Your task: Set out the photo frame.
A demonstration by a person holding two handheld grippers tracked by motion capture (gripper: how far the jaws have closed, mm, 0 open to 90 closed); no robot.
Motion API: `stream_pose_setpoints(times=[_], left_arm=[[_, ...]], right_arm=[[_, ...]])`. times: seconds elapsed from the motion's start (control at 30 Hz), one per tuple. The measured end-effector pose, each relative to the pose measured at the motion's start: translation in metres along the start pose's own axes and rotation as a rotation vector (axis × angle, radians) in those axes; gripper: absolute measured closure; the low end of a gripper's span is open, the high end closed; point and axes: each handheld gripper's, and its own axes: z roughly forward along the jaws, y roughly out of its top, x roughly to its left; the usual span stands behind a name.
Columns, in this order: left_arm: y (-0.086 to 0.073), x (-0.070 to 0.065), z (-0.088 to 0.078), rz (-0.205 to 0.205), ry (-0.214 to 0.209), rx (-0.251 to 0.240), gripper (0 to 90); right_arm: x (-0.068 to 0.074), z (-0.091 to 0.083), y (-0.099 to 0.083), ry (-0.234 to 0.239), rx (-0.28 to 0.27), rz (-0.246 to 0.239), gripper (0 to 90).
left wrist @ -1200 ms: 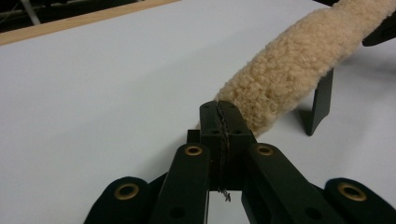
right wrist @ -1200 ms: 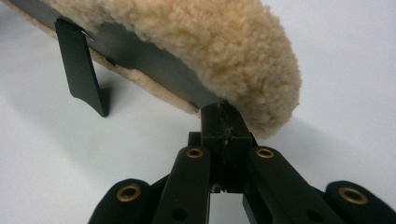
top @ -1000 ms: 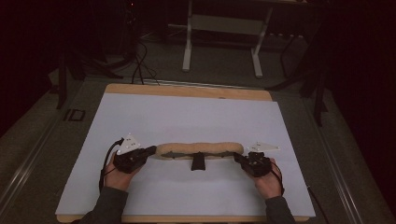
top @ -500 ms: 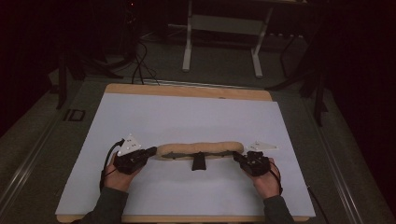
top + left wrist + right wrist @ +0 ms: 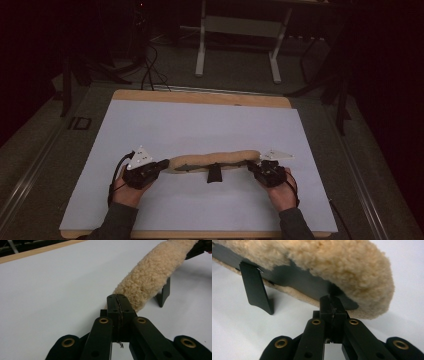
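A long tan fleece pad (image 5: 215,159) with a black lining (image 5: 294,281) stretches left to right over the near part of the white table (image 5: 200,125). A short black tab (image 5: 215,174) hangs from its middle toward the sheet. My left gripper (image 5: 165,164) is shut on the pad's left end, jaws pressed together at the fleece (image 5: 150,272). My right gripper (image 5: 251,166) is shut on the right end, pinching the lining's edge under the fleece (image 5: 324,260). In both gripper views, left (image 5: 117,298) and right (image 5: 332,300), the tips meet. The tab (image 5: 258,288) ends just above the sheet.
The white sheet covers a wooden board whose far edge (image 5: 200,97) shows. Beyond the table stand a white frame's legs (image 5: 200,55) and loose cables (image 5: 150,70) on the dark floor. A small dark box (image 5: 80,123) lies left of the table.
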Motion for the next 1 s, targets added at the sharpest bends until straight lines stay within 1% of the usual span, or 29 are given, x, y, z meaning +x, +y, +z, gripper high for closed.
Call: stream_pose_setpoints(times=[0.17,0.33,0.7,0.8,1.0], left_arm=[[0.000,-0.002,0.000,0.005,-0.004,0.000,90.0],[0.000,-0.004,0.000,0.009,-0.009,0.001,90.0],[-0.001,-0.010,0.000,0.019,-0.021,0.001,90.0],[-0.001,-0.012,-0.001,0.018,-0.034,0.001,90.0],[-0.001,-0.017,-0.001,0.028,-0.044,0.002,90.0]], right_arm=[[0.001,0.001,0.003,0.004,-0.001,0.003,90.0],[0.004,0.004,0.006,0.004,0.010,-0.011,90.0],[0.008,0.009,0.011,0.008,0.015,-0.023,90.0],[0.009,0.010,0.013,0.010,0.020,-0.024,90.0],[0.011,0.011,0.016,0.010,0.021,-0.028,90.0]])
